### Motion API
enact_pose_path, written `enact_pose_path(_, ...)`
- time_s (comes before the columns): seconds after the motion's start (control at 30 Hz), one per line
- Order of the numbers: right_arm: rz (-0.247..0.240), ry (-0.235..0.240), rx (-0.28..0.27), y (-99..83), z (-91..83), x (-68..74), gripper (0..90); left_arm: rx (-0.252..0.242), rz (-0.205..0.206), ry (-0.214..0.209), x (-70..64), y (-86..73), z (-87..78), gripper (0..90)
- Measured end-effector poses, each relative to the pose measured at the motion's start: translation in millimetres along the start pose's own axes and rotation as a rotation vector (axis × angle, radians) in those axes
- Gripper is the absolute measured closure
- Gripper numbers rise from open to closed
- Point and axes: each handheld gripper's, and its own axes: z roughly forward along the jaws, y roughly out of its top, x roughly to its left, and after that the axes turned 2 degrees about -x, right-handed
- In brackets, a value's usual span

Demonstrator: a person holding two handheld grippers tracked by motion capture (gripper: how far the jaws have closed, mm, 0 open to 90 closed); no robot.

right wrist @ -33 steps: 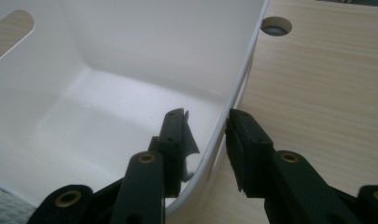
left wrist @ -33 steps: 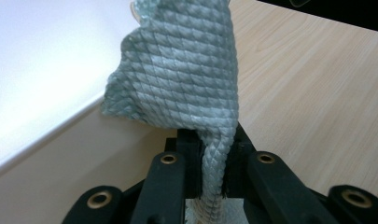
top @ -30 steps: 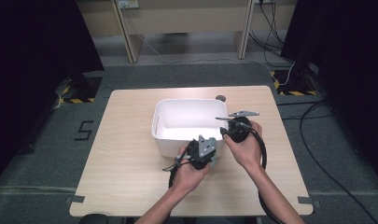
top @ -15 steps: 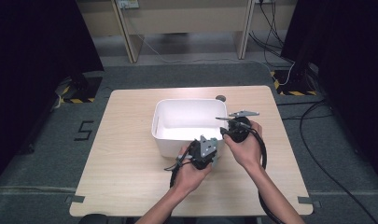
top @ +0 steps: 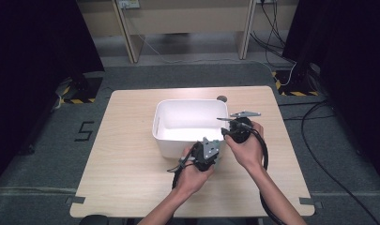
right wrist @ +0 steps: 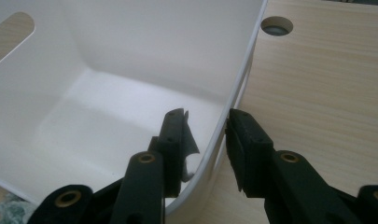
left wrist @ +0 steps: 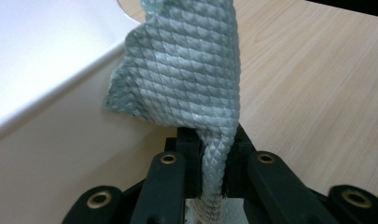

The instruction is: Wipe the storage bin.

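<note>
A pale green, diamond-textured cloth [left wrist: 186, 70] hangs pinched in my left gripper [left wrist: 210, 154], right against the outside of the white bin's near wall [left wrist: 60, 140]. From above, the left gripper [top: 208, 145] sits at the bin's near right corner. My right gripper [right wrist: 205, 126] straddles the bin's right wall [right wrist: 233, 84], one jaw inside and one outside, closed on it. In the high view it [top: 226, 132] rests at the bin's right rim [top: 225, 112]. A scrap of the cloth [right wrist: 9, 207] shows below the bin's near edge. The bin's inside looks bare.
The bin stands mid-table on a light wooden tabletop [top: 126, 164]. A round cable hole [top: 221, 99] lies just behind the bin. Cables trail from both grippers toward the person. Dark curtains and floor cables surround the table.
</note>
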Motion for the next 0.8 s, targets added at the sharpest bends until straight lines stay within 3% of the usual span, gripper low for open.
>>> enact_pose_path(0.8, 0.001, 0.002, 0.001, 0.0, -0.3, -0.1, 68.0, 0.03, 0.009, -0.002, -3.8, -10.6, 13.4, 80.8)
